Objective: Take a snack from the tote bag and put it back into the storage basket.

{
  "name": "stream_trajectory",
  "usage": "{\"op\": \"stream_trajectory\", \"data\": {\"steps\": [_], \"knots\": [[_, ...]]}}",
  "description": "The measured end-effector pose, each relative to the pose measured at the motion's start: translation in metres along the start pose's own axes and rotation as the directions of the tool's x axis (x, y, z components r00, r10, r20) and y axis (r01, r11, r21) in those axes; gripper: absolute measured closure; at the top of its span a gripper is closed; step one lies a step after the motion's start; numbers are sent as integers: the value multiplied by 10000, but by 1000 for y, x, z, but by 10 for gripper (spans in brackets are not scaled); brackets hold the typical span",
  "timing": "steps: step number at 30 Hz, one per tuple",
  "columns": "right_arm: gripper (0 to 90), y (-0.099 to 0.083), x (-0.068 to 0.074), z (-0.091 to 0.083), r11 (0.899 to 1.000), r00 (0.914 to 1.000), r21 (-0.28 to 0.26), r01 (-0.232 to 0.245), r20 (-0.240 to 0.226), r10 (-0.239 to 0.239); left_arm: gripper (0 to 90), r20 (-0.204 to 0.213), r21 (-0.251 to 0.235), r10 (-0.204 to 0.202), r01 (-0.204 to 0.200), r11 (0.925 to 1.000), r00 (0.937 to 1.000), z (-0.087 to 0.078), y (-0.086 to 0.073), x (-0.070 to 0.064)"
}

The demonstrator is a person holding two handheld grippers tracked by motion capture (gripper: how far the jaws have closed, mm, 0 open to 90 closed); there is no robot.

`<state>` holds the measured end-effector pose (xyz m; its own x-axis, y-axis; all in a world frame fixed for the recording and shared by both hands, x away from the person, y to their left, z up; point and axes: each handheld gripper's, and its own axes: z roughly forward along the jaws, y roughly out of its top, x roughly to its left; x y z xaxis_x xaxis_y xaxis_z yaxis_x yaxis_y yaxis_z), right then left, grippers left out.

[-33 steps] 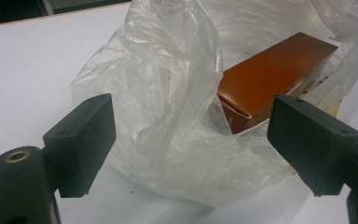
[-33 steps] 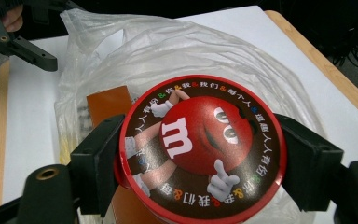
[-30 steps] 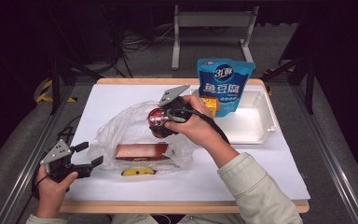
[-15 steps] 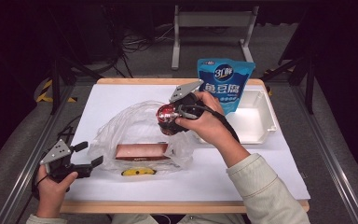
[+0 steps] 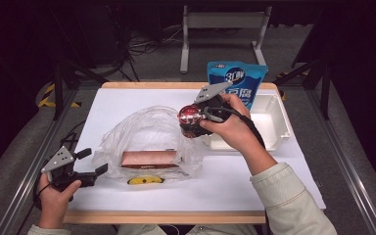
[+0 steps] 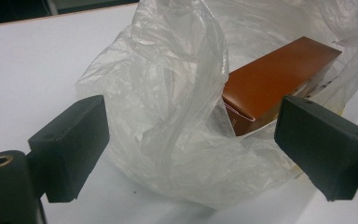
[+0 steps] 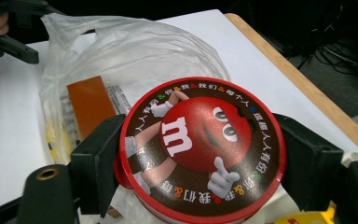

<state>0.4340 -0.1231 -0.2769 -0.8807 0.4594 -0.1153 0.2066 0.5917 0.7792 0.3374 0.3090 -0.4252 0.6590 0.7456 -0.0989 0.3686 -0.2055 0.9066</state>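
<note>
A round red candy tin (image 5: 191, 120) with a cartoon lid (image 7: 200, 149) hangs above the right edge of a clear plastic bag (image 5: 147, 139). My right gripper (image 5: 194, 121) is shut on its sides, one black jaw on each side of the tin. A brown box (image 5: 149, 159) lies inside the bag, and a yellow item (image 5: 146, 180) shows at the bag's front edge. Open and holding nothing, my left gripper (image 5: 92, 162) rests just left of the bag. In the left gripper view, crumpled bag film (image 6: 177, 93) and the brown box (image 6: 279, 84) lie beyond the spread jaws.
A white tray (image 5: 274, 122) stands at the table's right, just behind the right hand. A blue pouch (image 5: 235, 78) stands upright at the back edge. The white tabletop (image 5: 127, 103) has a wooden rim, and a metal frame runs along both sides.
My right gripper has carried the tin rightward, from over the bag's middle to its right edge near the tray. The left gripper has stayed put.
</note>
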Motion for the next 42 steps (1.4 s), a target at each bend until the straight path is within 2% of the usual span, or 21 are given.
{"op": "stream_trajectory", "data": {"steps": [8, 12, 23, 42], "knots": [[242, -8, -9, -13, 9997, 9994, -90, -209, 280, 212, 106, -25, 64, 20, -20, 10000, 10000, 0, 0, 0], [242, -12, -16, -21, 9994, 9984, -124, -317, 461, 323, 98, -21, 102, 154, -154, 9998, 9999, 1, 0, 0], [242, -25, -33, -38, 9986, 9943, -130, -514, 932, 524, 97, -25, 95, 90, -90, 9999, 10000, 0, 0, 0], [243, -50, -62, -64, 9954, 9821, -122, -954, 1619, 961, 98, -61, 123, 123, -122, 9998, 9999, 1, 0, -1]]}}
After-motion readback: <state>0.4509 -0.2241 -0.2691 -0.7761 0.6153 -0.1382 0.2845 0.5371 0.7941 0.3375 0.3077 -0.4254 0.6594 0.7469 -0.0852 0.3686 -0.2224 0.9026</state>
